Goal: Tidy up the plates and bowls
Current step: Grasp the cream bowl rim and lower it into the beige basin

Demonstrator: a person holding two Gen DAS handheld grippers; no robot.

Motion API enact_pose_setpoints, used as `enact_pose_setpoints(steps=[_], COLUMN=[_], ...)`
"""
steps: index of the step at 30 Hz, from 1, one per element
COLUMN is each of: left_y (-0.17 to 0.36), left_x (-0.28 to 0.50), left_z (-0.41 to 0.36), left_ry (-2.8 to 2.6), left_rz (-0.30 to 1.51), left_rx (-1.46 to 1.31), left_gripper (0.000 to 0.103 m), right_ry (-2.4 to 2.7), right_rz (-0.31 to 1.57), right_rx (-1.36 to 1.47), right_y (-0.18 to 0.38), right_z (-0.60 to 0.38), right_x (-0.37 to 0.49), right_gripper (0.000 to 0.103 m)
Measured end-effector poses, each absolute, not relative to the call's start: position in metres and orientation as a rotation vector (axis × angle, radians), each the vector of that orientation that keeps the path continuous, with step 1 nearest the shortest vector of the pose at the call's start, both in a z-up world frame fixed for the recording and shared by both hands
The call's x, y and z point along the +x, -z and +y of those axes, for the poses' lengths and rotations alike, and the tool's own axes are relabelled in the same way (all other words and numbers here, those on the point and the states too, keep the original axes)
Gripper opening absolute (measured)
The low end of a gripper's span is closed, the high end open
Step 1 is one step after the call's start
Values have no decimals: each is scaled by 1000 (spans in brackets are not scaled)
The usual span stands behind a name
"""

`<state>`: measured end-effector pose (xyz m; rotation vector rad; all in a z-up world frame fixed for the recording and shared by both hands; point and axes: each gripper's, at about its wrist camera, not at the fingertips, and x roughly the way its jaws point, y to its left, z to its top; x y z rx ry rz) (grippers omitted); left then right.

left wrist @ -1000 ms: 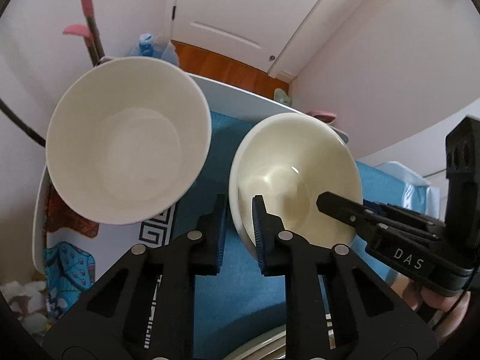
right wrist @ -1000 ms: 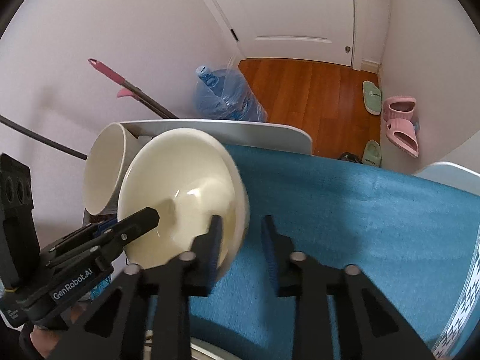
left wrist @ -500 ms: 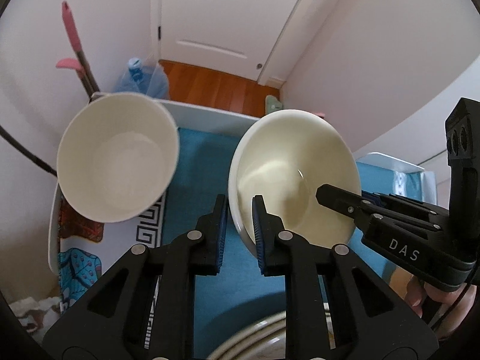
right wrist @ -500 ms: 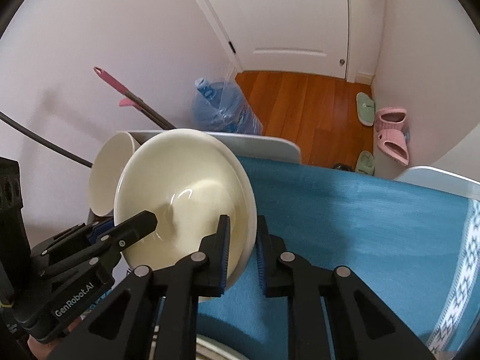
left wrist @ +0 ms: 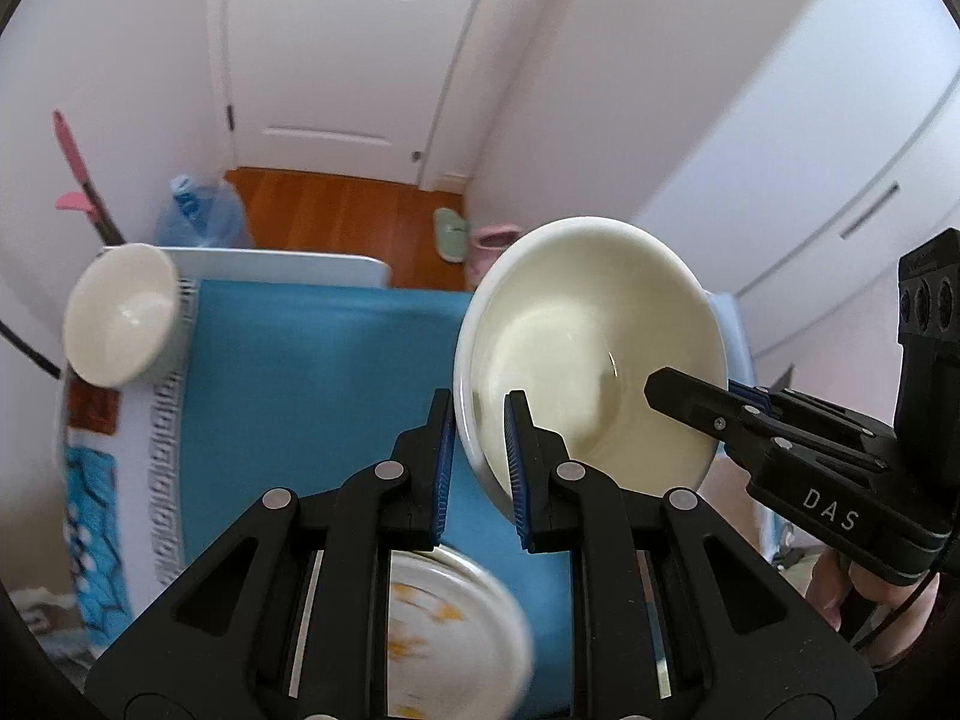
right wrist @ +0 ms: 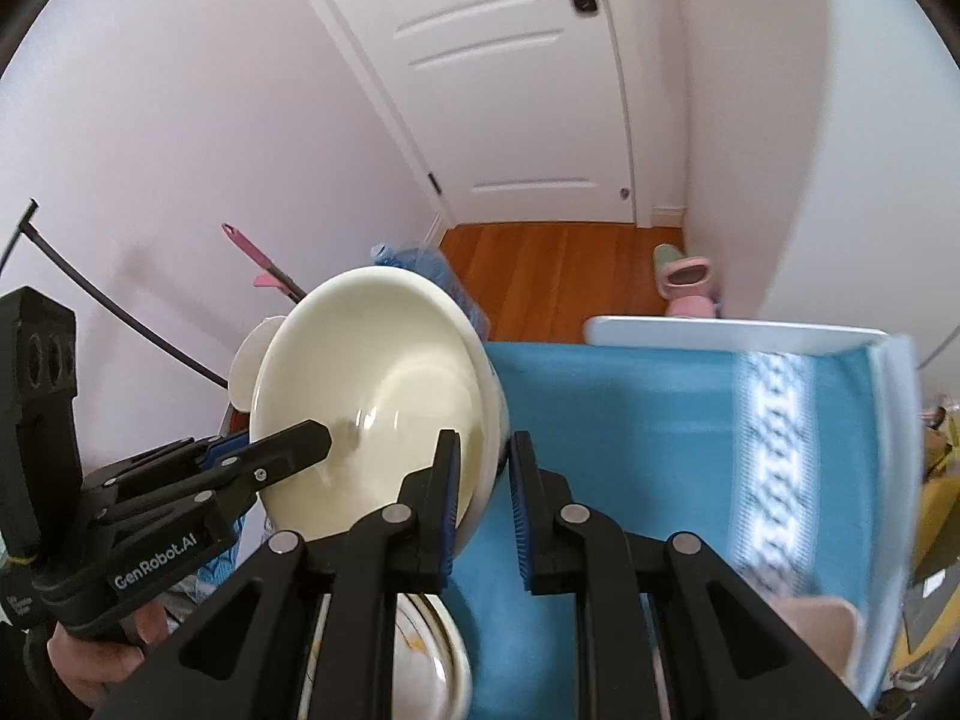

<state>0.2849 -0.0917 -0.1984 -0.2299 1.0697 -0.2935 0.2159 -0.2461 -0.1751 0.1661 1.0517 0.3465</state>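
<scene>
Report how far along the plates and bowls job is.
Nothing looks stacked yet. In hand: the cream bowl is off the blue tablecloth, with the left gripper and right gripper each pinching opposite sides of its rim. Left to do: the white bowl sits alone at the table's far corner, and the patterned plate lies below the grippers.

the cream bowl (left wrist: pixel 591 354) looks like glazed ceramic, smooth and glossy with a bright highlight inside. the white bowl (left wrist: pixel 120 315) is glossy too. the left gripper (left wrist: pixel 477 462) is matt black plastic with ribbed blue pads (left wrist: pixel 516 480) and metal rivets. a matt blue woven cloth (left wrist: pixel 312 384) covers the tabletop. the floor (right wrist: pixel 558 270) is polished wood.
</scene>
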Motion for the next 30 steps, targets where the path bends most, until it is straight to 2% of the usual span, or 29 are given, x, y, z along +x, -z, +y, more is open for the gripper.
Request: enact_pose_setpoints(steps=[8, 16, 25, 30], left_y=[188, 221, 274, 280], left_x=[238, 204, 197, 196], left_z=[-186, -254, -271, -280], left_ry=[368, 391, 329, 304], left_rz=[1085, 1172, 1280, 1294], left_rx=[-180, -123, -26, 16], left_gripper=[15, 15, 15, 15], right_ry=[-288, -257, -272, -276], right_rz=[1052, 1121, 1228, 1245], right_rx=[178, 181, 182, 190], right_y=[171, 204, 257, 268], right_z=[-336, -395, -416, -425], right_x=[154, 121, 110, 110], right_gripper=[15, 15, 15, 15])
